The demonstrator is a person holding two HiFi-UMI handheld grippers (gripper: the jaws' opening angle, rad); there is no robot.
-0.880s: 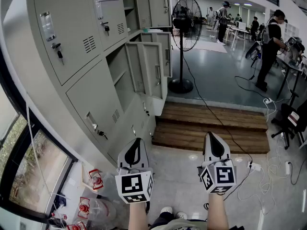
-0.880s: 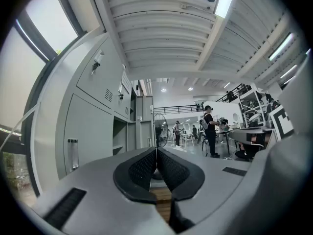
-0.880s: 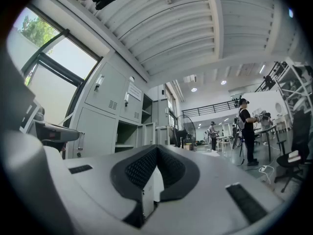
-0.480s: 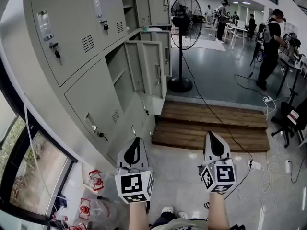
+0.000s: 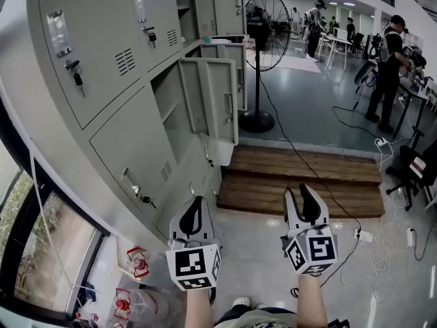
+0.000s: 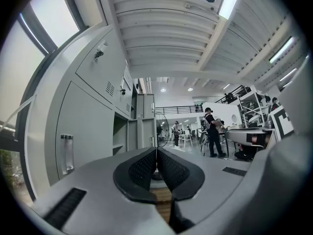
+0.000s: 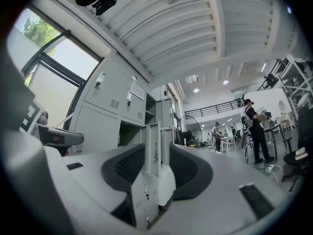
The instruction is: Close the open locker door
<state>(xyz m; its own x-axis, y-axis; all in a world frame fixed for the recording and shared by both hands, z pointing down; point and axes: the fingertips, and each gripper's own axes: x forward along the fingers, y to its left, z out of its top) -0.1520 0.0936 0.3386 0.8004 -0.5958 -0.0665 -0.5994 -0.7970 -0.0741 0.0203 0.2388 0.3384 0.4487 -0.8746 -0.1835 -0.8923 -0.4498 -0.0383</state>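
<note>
A bank of grey lockers [image 5: 102, 80] runs along the left of the head view. One locker door [image 5: 217, 101] stands swung out from its open compartment [image 5: 171, 104], well ahead of both grippers. My left gripper [image 5: 196, 202] is low at centre-left, its jaws shut with nothing between them; in the left gripper view the left gripper [image 6: 156, 161] shows its pads meeting. My right gripper [image 5: 300, 191] hangs at centre-right with its jaws apart and empty. In the right gripper view the right gripper [image 7: 156, 153] frames the distant open door [image 7: 152, 141] between its pads, far from touching it.
A tall standing fan [image 5: 263, 39] stands beyond the open door, its cable trailing over a low wooden platform [image 5: 300, 176]. Cables and a power strip [image 5: 362, 236] lie on the floor at right. People [image 5: 386, 67] work at desks far back. Red-labelled packets [image 5: 133, 262] lie by the locker base.
The right gripper's jaws have gone from together to apart. The view has shifted slightly towards the lockers. The left gripper stays shut in the same spot.
</note>
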